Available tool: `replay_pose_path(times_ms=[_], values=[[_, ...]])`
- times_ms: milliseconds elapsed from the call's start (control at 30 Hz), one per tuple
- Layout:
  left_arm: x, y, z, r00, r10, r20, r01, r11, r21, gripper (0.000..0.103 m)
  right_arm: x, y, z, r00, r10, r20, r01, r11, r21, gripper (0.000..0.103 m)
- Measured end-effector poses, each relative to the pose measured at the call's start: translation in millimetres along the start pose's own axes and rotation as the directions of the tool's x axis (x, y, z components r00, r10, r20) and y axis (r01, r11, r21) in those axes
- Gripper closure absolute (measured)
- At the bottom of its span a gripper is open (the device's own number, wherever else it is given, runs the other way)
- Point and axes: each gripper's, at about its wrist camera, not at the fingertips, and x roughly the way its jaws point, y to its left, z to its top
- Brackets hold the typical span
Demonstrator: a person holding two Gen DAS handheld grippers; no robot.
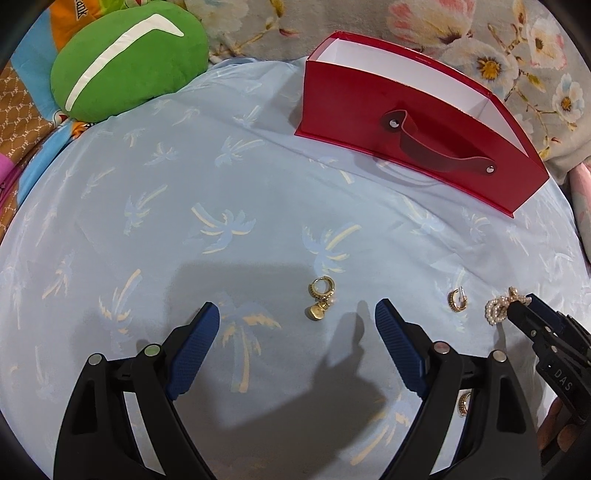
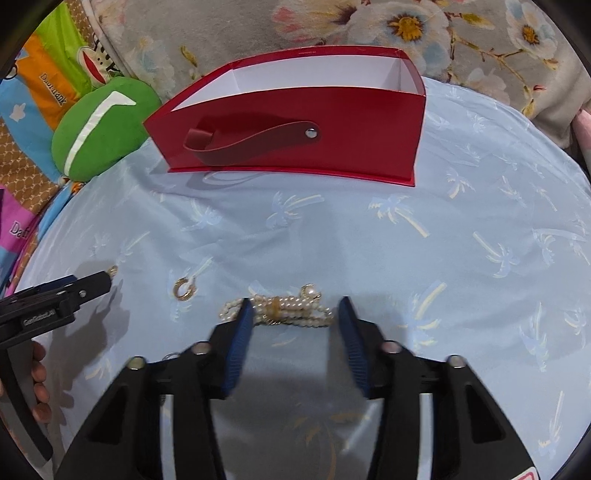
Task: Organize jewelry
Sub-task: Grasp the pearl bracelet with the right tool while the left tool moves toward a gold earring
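A gold charm earring (image 1: pixel 320 300) lies on the pale blue cloth just ahead of my open left gripper (image 1: pixel 297 314), between its fingertips. A small gold hoop (image 1: pixel 457 300) lies to its right and shows in the right wrist view (image 2: pixel 183 288). A pearl piece (image 2: pixel 284 309) lies between the tips of my open right gripper (image 2: pixel 297 308); it also shows in the left wrist view (image 1: pixel 498 309). The open red box (image 2: pixel 295 129) with a white inside stands behind, also in the left wrist view (image 1: pixel 417 122). Another gold hoop (image 1: pixel 464 403) lies partly hidden behind my left gripper's right finger.
A green plush cushion (image 1: pixel 125 62) lies at the back left, also in the right wrist view (image 2: pixel 99 125). A floral blanket (image 2: pixel 406 33) runs behind the box. Colourful printed fabric (image 2: pixel 33 110) borders the left side.
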Motion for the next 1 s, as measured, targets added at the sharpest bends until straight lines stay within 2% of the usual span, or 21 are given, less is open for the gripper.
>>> replay_pose_path(times_ms=[33,100,267,300,367,433,567,633,667,700,733,900,1000], values=[[0,0,0,1.000,0.000,0.000,0.000,1.000,-0.001,0.019,-1,1,-1,1.000,0.000,-0.004,0.000,1.000,-0.002,0.083],[0,0,0,1.000,-0.004,-0.001,0.004,1.000,-0.002,0.019,-1,3,-5,0.999,0.017,-0.028,-0.017,1.000,-0.010,0.095],[0,-2,-1,1.000,-0.008,-0.002,0.008,1.000,0.006,0.019,-9,9,-15,0.998,0.047,-0.046,-0.049,0.999,-0.025,0.096],[0,-2,-1,1.000,-0.010,-0.002,0.010,1.000,0.006,0.019,-12,9,-15,0.998,0.048,-0.040,-0.049,0.998,-0.026,0.095],[0,-1,0,1.000,-0.014,-0.003,0.014,1.000,0.002,0.019,-16,10,-11,0.999,0.038,-0.018,-0.039,0.999,-0.032,0.083],[2,-2,0,1.000,-0.026,-0.011,0.026,1.000,0.000,0.019,-16,9,-6,1.000,0.029,-0.002,-0.029,0.999,-0.035,0.062],[1,-3,-1,1.000,-0.027,-0.014,0.027,1.000,0.008,0.019,-1,8,0,1.000,0.024,-0.013,-0.024,0.999,-0.046,0.058],[1,-3,-3,0.999,-0.028,-0.016,0.028,1.000,0.006,0.019,6,7,0,0.999,0.038,-0.031,-0.039,0.999,-0.037,0.066],[1,-2,-3,0.999,-0.029,-0.016,0.029,1.000,0.006,0.019,5,7,0,0.999,0.033,-0.019,-0.034,0.999,-0.037,0.075],[1,-1,-3,0.999,-0.029,-0.016,0.029,1.000,0.006,0.019,5,8,0,0.999,0.042,-0.029,-0.043,0.998,-0.038,0.094],[1,-1,-3,0.999,-0.030,-0.016,0.030,1.000,0.006,0.019,4,7,-1,0.999,0.043,-0.032,-0.044,0.999,-0.032,0.098],[2,-1,0,0.999,-0.043,-0.008,0.043,0.999,0.001,0.021,-10,3,-10,1.000,0.022,-0.010,-0.023,1.000,-0.009,0.099],[3,-5,3,0.999,-0.032,-0.003,0.032,0.999,0.012,0.032,-19,0,-14,1.000,0.018,-0.001,-0.018,1.000,0.000,0.099]])
